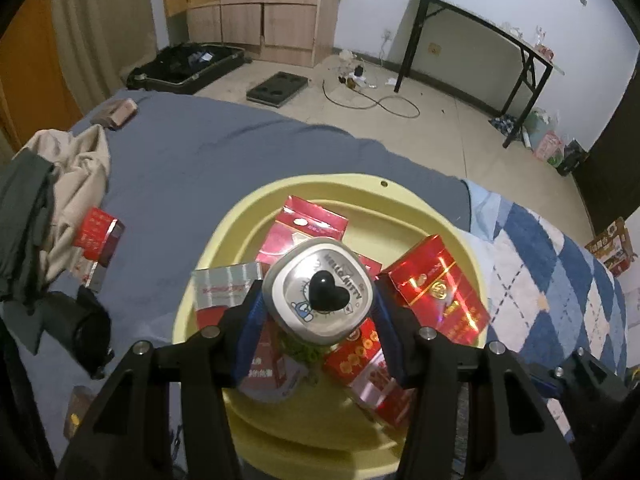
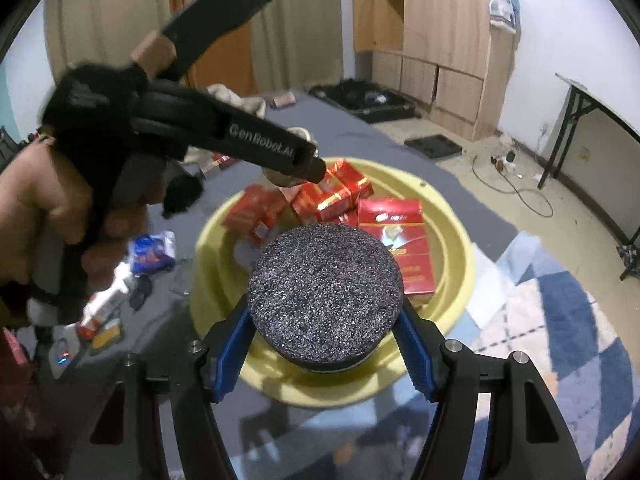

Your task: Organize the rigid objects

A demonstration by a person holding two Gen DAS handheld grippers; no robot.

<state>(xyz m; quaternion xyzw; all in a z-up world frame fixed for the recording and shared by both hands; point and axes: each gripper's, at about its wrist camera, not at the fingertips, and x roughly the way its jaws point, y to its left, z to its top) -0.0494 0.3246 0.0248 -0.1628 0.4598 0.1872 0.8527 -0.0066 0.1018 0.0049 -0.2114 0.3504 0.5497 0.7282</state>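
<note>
Red boxes (image 1: 436, 284) fill a yellow basin (image 1: 320, 188) on a bed under a grey-blue sheet (image 1: 192, 152), with a blue checked quilt (image 1: 560, 264) to its right. Over the basin, the left gripper (image 1: 320, 300) pinches a rounded silver tin (image 1: 320, 292); the right gripper (image 2: 326, 316) clamps a dark speckled disc (image 2: 324, 284), perhaps a lid. Crumpled clothes (image 1: 72, 184) lie far left. Beyond, a tiled floor (image 1: 440, 120) holds a wooden wardrobe (image 1: 272, 4) and a folding table (image 1: 480, 28).
</note>
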